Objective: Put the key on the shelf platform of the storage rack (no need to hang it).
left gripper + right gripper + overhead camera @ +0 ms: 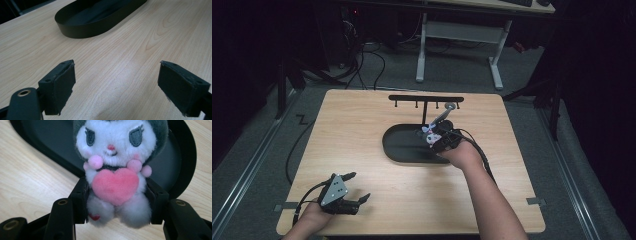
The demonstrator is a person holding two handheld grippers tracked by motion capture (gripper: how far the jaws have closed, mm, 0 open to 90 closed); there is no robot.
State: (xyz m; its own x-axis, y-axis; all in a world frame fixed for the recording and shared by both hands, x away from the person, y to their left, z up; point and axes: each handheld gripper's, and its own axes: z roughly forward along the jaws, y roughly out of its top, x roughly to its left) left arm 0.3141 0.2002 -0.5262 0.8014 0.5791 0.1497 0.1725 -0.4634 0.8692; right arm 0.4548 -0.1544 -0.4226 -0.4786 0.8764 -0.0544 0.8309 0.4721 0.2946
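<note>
Plush toy (115,177): small, white face, dark hood, pink heart on the chest, pink pompoms at the hands. Held in the right gripper (116,202), jaws clenched on its lower body from both sides, just under the heart. In the high view the toy (430,135) sits above the 3 o'clock end of the black oval tray (404,150), near tabletop centre.

Handling, as judged: very light, soft, squashes under the pads, not fragile. Fur gives some grip, though a stuffed body can creep out of a pinch (the legs already bulge below the jaws). The torso is the firmest place to hold; head and limbs would flop.

Left gripper (343,192): released, jaws wide apart, nothing between them, resting low at 7 o'clock on the tabletop (362,120). Its own view shows bare wood between the pads (60,85) and the tray's wall (82,31) well ahead.

Surroundings: a black hook rack (425,100) stands at 12 o'clock, just behind the tray; a grey piece (450,106) hangs by its right end, close to the right gripper. The rack post and hooks are the nearest obstruction. Trailing cable (484,157) runs along the right forearm.
</note>
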